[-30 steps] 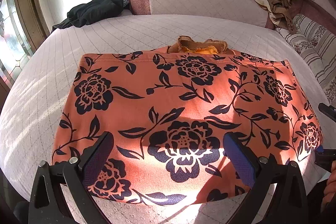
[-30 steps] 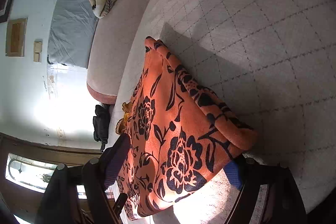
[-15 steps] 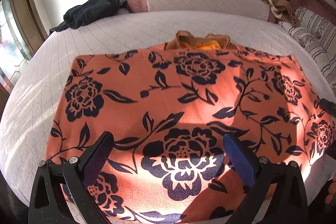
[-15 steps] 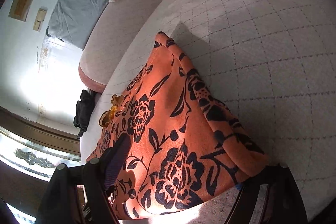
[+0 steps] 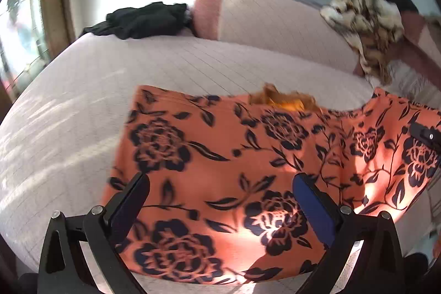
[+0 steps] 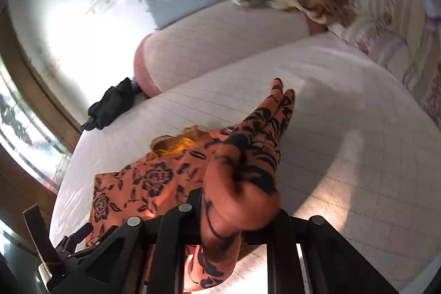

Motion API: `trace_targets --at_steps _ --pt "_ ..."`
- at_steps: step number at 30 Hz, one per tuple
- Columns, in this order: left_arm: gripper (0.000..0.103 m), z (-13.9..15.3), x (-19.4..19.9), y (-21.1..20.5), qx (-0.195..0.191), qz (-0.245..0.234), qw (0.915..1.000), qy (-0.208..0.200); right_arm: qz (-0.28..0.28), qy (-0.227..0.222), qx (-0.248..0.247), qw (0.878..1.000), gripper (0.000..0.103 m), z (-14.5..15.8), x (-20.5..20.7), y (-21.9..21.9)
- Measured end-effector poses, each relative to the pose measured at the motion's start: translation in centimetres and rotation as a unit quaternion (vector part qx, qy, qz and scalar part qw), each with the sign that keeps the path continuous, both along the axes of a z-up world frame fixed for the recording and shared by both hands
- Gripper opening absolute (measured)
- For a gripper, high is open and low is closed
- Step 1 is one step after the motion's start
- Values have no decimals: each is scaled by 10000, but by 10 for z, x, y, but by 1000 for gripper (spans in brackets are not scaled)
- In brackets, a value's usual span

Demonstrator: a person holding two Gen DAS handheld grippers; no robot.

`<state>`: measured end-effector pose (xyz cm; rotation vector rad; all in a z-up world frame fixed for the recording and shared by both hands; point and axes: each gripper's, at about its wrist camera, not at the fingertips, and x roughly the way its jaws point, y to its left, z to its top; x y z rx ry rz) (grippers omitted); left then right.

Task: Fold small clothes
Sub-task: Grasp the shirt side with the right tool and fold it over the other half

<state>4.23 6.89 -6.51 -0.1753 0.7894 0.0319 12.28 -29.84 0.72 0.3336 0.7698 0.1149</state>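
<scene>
The orange garment of thin cloth printed with dark navy flowers (image 5: 220, 172) lies on the pale pink quilted bed (image 5: 82, 112), most of it flat, while its right side is raised off the quilt. The reason is the right gripper (image 6: 237, 214): its fingers have just been closing and now pinch a bunched edge of this cloth between them, so the fabric rises in a ridge toward the far corner. I judge that this side is gripped in order to carry it over the flat part for a fold. The left gripper (image 5: 220, 200) hovers above the near part of the garment with its fingers wide, holding nothing (perhaps waiting to take the near edge).

Counting: one flowered garment in work, one small yellow-brown cloth (image 5: 286, 101) partly under its far edge, one black bundle of clothing (image 5: 143, 19) at the bed's far side, one crumpled beige patterned cloth (image 5: 366, 18) on the pink bolster (image 5: 261, 18), and two grippers.
</scene>
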Motion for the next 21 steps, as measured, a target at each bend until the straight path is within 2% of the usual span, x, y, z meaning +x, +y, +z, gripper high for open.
trace_targets --at_steps 2,5,7,9,11,12,13,15,17,21 --pt "103 16 -20 48 -158 643 9972 -358 379 -306 -254 9985 16 25 -1 47" --pt "103 18 -44 117 -222 1776 9816 -666 1112 -606 -598 9901 16 38 -4 132" --pt "103 7 -53 154 -210 2404 9677 -724 1617 -429 -718 9833 16 20 -4 187" --pt "103 -13 -54 178 -247 2822 9577 -513 2114 92 -881 9734 16 -25 3 237" --pt "102 -31 -49 192 -603 2944 9536 -181 2481 1019 -1038 9578 17 -88 15 274" --pt "102 -36 -47 194 -787 2879 9543 -159 2432 1050 -1005 9590 18 -101 15 277" --pt "102 -37 -49 194 -850 2809 9557 -211 2367 899 -1050 9617 16 -93 13 278" --pt "102 -36 -47 190 -779 2799 9564 -300 2287 774 -750 9675 15 -69 12 271" --pt "102 -35 -44 188 -890 2676 9588 -327 2181 440 -752 9720 15 -39 12 265" --pt "102 -32 -45 187 -835 2597 9613 -395 1820 -219 -146 9830 15 12 1 252"
